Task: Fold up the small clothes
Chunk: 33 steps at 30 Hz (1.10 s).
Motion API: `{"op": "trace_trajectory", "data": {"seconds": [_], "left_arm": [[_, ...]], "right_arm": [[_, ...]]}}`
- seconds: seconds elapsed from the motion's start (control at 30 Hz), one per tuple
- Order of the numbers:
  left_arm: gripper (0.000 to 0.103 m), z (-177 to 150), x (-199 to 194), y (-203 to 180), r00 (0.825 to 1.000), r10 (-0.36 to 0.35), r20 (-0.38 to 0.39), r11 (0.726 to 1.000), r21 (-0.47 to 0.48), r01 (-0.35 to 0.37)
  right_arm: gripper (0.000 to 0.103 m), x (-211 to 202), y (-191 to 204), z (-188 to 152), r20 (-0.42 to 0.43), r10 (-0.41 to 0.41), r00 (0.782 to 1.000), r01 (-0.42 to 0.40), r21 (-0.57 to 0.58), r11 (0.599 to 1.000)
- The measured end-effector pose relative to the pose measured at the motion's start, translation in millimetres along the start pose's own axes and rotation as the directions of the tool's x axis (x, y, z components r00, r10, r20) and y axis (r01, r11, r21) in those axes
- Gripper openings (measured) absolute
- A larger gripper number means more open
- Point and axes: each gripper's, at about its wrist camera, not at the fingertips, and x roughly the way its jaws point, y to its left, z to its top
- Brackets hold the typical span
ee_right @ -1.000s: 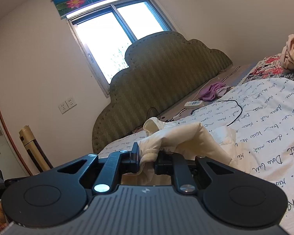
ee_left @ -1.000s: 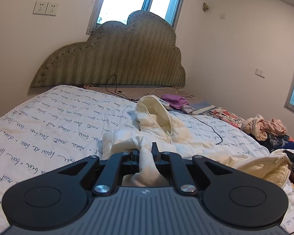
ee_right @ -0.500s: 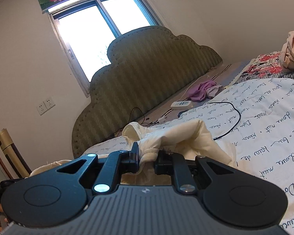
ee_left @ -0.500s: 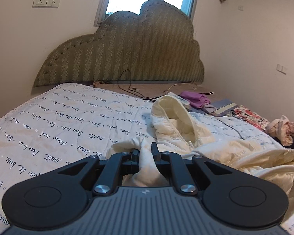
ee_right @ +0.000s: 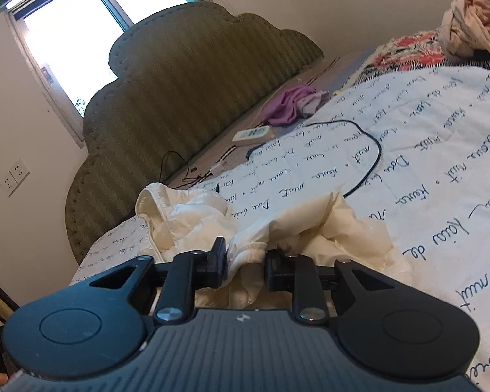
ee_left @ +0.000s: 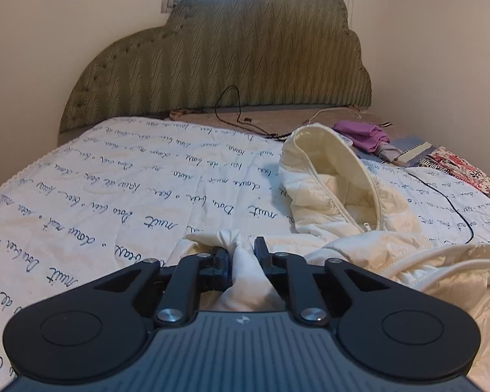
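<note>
Item: cream puffy hooded jacket [ee_left: 339, 202] on script-printed bed quilt [ee_left: 114, 196]. Left claw [ee_left: 241, 254] and right claw [ee_right: 245, 258] have just been easing open, fabric between each (pads loosening). Risk: cuffs snag, dragging the fold askew.

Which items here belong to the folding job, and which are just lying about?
In the job: cream hooded jacket, left gripper, right gripper.

Lying about: purple garment, remote control, black cable, pink clothes pile.
</note>
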Motion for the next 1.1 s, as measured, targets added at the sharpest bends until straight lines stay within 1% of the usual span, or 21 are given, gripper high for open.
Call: {"op": "trace_trajectory", "data": {"seconds": [0.03,0.07,0.1,0.13,0.17,0.2,0.23,0.27,0.33,0.4,0.43,0.5,0.57,0.63,0.73,0.83,0.9,0.93,1.0,1.03,1.1], "left_arm": [[0.026,0.3,2.8,0.7,1.0,-0.004,-0.014,1.0,-0.006,0.004],[0.035,-0.4,3.2,1.6,1.0,-0.011,-0.023,1.0,-0.013,0.011],[0.042,0.2,3.8,3.3,0.999,-0.015,-0.03,1.0,-0.023,0.015],[0.057,1.6,3.5,5.4,0.999,-0.017,-0.033,0.999,-0.036,0.015],[0.068,3.3,2.5,7.4,1.0,-0.011,-0.029,0.999,-0.05,0.01],[0.074,5.4,0.7,10.3,1.0,-0.008,-0.023,0.998,-0.068,0.006],[0.083,7.9,-1.1,13.6,1.0,-0.009,-0.019,0.996,-0.092,0.007],[0.087,10.9,-3.6,17.3,1.0,-0.009,-0.009,0.993,-0.121,0.008],[0.091,17.9,-10.7,23.3,0.999,0.036,0.034,0.986,-0.163,-0.029],[0.091,24.3,-16.2,27.4,0.995,0.079,0.066,0.98,-0.187,-0.066],[0.091,28.1,-18.2,28.4,0.992,0.097,0.075,0.978,-0.19,-0.081],[0.091,32.3,-18.8,26.6,0.99,0.113,0.081,0.979,-0.177,-0.097],[0.091,31.4,-15.0,17.9,0.992,0.096,0.077,0.988,-0.128,-0.085],[0.091,27.0,-5.0,3.5,0.995,0.085,0.049,0.995,-0.048,-0.083],[0.092,14.9,19.8,-18.9,0.989,0.148,0.001,0.984,0.096,-0.147],[0.092,1.9,49.9,-23.8,0.968,0.242,-0.065,0.96,0.157,-0.23],[0.094,-5.5,64.8,-16.3,0.963,0.248,-0.109,0.963,0.136,-0.232],[0.094,-8.4,68.5,-11.1,0.962,0.243,-0.127,0.967,0.112,-0.229],[0.094,-7.7,65.0,2.0,0.966,0.215,-0.144,0.977,0.03,-0.213],[0.094,-5.0,58.2,9.0,0.972,0.195,-0.13,0.98,-0.019,-0.199],[0.094,2.4,42.6,18.6,0.98,0.19,-0.065,0.976,-0.094,-0.196]], "right_arm": [[0.044,3.6,-1.3,-0.9,-0.006,-0.001,1.0,0.001,0.004,1.0],[0.049,6.4,-2.3,-1.3,-0.01,0.002,1.0,-0.002,0.004,1.0],[0.06,7.6,-2.1,-1.9,-0.01,0.007,1.0,-0.007,0.003,1.0],[0.07,7.7,-1.1,-2.6,-0.006,0.015,1.0,-0.015,0.003,1.0],[0.074,6.2,-0.1,-2.3,0.007,0.031,1.0,-0.031,0.001,1.0],[0.08,3.7,1.5,-2.0,0.023,0.043,0.999,-0.043,-0.002,0.999],[0.082,1.1,3.7,-2.3,0.043,0.048,0.998,-0.048,-0.007,0.999],[0.083,-2.7,6.4,-1.1,0.067,0.052,0.996,-0.051,-0.017,0.999],[0.088,-9.0,12.7,0.2,0.103,0.066,0.992,-0.061,-0.051,0.997],[0.088,-14.4,23.8,1.1,0.112,0.082,0.99,-0.068,-0.123,0.99],[0.088,-15.4,30.9,-0.2,0.102,0.092,0.991,-0.073,-0.171,0.983],[0.089,-11.2,50.1,-6.4,0.041,0.085,0.996,-0.068,-0.305,0.95],[0.089,1.4,70.5,-17.7,-0.034,0.033,0.999,-0.044,-0.441,0.896],[0.088,16.6,82.8,-27.0,-0.058,-0.043,0.997,0.008,-0.507,0.862],[0.089,42.4,82.4,-25.0,-0.058,-0.144,0.988,0.098,-0.485,0.869],[0.09,70.7,67.1,-18.0,-0.085,-0.239,0.967,0.178,-0.444,0.878],[0.093,90.6,56.1,-26.3,-0.13,-0.281,0.951,0.194,-0.458,0.867],[0.096,97.8,55.5,-32.5,-0.145,-0.295,0.944,0.192,-0.485,0.853],[0.098,102.3,61.6,-43.5,-0.132,-0.319,0.939,0.198,-0.55,0.811],[0.098,101.7,67.1,-46.9,-0.117,-0.334,0.935,0.209,-0.581,0.787],[0.098,94.0,75.3,-48.3,-0.085,-0.328,0.941,0.214,-0.601,0.77]]}}
